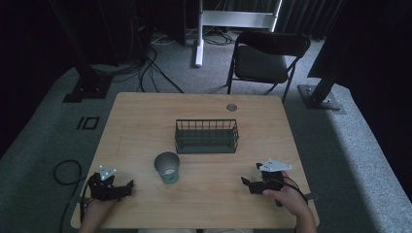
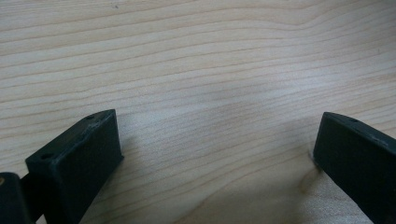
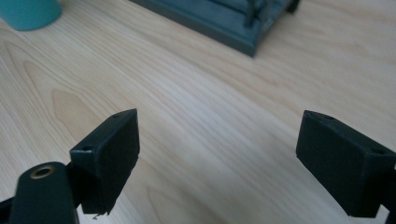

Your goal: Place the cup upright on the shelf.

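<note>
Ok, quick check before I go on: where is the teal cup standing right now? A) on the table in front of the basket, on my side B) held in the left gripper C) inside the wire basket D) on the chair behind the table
A: in the high view the teal cup stands upright on the wooden table, just on the near side of the wire basket and apart from it, with both grippers open and holding nothing.

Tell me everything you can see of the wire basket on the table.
The wire basket is a dark green-grey, oblong rack: thin upright wires under a top rail, on a solid base that also shows in the right gripper view. It stands upright, mid-table, just behind the teal cup and apart from it. It looks empty. Neither claw touches it.
</note>
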Motion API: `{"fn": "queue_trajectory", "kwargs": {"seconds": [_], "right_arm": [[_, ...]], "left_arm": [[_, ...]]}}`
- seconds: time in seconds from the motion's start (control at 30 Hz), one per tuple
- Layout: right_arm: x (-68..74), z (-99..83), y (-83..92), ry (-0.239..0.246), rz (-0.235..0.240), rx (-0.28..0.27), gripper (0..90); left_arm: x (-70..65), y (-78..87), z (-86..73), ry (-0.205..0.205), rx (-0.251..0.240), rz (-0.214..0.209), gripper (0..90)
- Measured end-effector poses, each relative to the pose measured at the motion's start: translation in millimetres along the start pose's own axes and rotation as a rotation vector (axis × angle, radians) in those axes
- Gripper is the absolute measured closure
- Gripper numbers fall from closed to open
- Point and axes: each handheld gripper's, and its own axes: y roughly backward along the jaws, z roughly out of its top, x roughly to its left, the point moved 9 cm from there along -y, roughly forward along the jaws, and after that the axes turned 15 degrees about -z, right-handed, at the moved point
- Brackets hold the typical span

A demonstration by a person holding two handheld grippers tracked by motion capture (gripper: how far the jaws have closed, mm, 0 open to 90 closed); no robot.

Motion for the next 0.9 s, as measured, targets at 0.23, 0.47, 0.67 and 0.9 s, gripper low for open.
{"fn": "queue_trajectory", "kwargs": {"seconds": [0.23,0.47,0.67,0.9], "right_arm": [[23.2,19.0,-8.6,0.029,0.053,-0.023,13.1],[42.8,31.8,-15.9,0.048,0.097,-0.042,13.1],[68.2,42.6,-25.9,0.081,0.149,-0.041,13.1],[90.0,51.9,-34.2,0.106,0.189,-0.05,13.1]], "left_arm": [[0.0,0.0,0.0,0.0,0.0,0.0,1.4],[0.0,0.0,0.0,0.0,0.0,0.0,1.4],[0.0,0.0,0.0,0.0,0.0,0.0,1.5],[0.0,0.0,0.0,0.0,0.0,0.0,1.4]]}}
